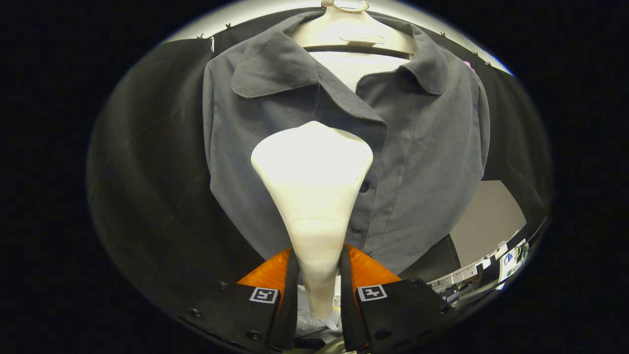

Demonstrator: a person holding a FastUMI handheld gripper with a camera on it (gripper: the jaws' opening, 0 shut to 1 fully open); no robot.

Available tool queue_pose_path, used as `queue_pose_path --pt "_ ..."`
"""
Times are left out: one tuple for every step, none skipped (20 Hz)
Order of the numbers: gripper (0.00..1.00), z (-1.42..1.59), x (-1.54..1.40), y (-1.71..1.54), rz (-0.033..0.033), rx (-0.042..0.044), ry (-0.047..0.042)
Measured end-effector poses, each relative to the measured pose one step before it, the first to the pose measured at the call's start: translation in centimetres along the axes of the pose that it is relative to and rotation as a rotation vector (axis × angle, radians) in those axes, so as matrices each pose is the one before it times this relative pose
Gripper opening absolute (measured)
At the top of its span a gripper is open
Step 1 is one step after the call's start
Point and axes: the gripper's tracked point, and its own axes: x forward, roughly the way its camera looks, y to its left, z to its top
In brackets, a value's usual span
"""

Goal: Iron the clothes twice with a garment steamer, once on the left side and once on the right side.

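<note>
Closest to the camera, the gripper (318, 265) has its two fingers pressed against either side of the narrow handle of a cream-white garment steamer (313, 187), pinching it between them. The handle runs forward from between the fingers and widens into a broad, rounded triangular head, which points away from the camera and sits against the front of a grey shirt (422, 147). The head covers the middle of the shirt, over the buttoned front opening and just below where the collar closes; whether it actually touches the cloth is hard to judge from this angle. Two dark buttons show just beside the steamer's right edge, one above the other. The shirt hangs facing the camera with its collar spread open to both sides. Inside the neck opening is a pale hanger (351, 34), with a metal hook at the top and a dark bar across it. Behind the shirt, black cloth (147, 172) forms the backdrop on both sides. Farther off, past the lower right side of the shirt, a pale wall (486, 216) and a small cluster of cluttered equipment (491, 270) are visible, too small to make out.
</note>
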Motion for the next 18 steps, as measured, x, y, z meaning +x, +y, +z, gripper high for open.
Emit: queue_pose_path --pt "0.45 -0.283 0.384 -0.178 -0.00523 0.00622 0.00895" --pt "0.45 -0.328 0.335 -0.151 -0.00454 0.00688 0.00656" --pt "0.45 -0.398 0.308 -0.135 -0.00086 0.00488 0.00767" --pt "0.45 -0.434 0.346 -0.06 0.00115 0.00303 0.00931" --pt "0.45 -0.514 0.229 0.008 0.00103 0.00254 0.01019" --pt "0.45 -0.441 0.267 0.039 0.0 0.00204 0.00714" --pt "0.45 -0.35 0.251 0.087 0.00034 0.00022 0.00827" --pt "0.45 -0.287 0.24 0.02 0.00109 -0.00005 0.00773" --pt "0.45 -0.242 0.186 -0.2 0.00198 -0.00067 0.0082" --pt "0.45 -0.273 0.188 -0.226 0.00127 0.0001 0.00672" --pt "0.45 -0.816 0.412 0.141 0.00184 -0.00075 0.00769" --pt "0.45 -0.648 0.419 0.019 0.00201 0.00165 0.0067" --pt "0.45 -0.389 0.397 -0.344 0.00027 0.00218 0.00828" --pt "0.45 -0.308 0.332 -0.293 -0.00086 0.00166 0.00674" --pt "0.45 -0.572 0.457 -0.215 -0.0007 -0.00026 0.00815" --pt "0.45 -0.569 0.3 -0.158 -0.00025 0.00024 0.01089" --pt "0.45 -0.559 0.25 -0.144 0.00053 0.0012 0.01137" --pt "0.45 -0.535 0.227 -0.153 0.001 0.00021 0.01012"
